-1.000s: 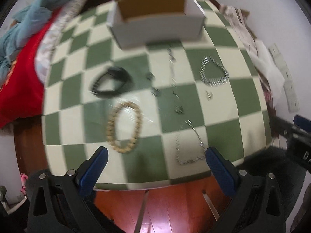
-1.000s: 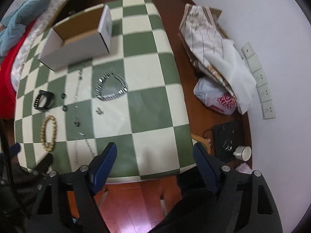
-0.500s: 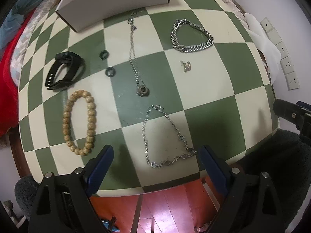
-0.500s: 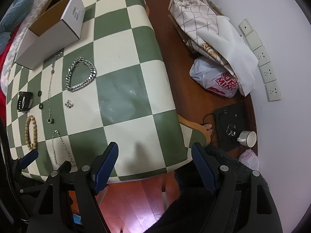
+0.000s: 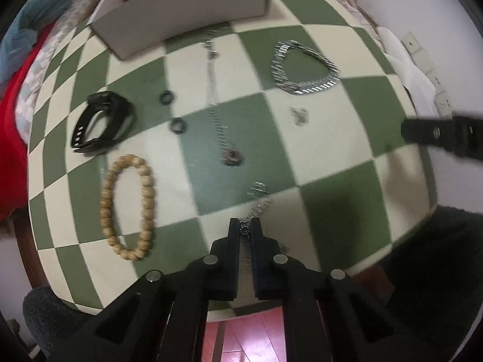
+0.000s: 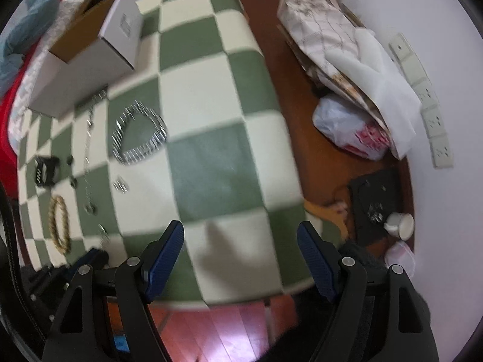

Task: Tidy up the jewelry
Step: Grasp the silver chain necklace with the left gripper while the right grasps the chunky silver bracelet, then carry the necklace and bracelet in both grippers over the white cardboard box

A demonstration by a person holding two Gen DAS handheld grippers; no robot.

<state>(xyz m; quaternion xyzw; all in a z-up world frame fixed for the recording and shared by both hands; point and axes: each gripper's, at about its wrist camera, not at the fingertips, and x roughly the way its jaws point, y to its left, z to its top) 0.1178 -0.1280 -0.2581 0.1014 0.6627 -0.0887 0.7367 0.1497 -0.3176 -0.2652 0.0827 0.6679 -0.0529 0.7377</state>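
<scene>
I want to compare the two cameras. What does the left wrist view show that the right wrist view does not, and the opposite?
Only the left wrist view shows the left gripper shut on the thin silver chain.

Only the right wrist view shows the open right gripper, the white cup and the plastic bag on the floor.

Both show the checkered table, the white box, the chunky silver bracelet, the wooden bead bracelet and the black band.

left tool [image 5: 244,226] hides chain [image 5: 259,200] end.
</scene>
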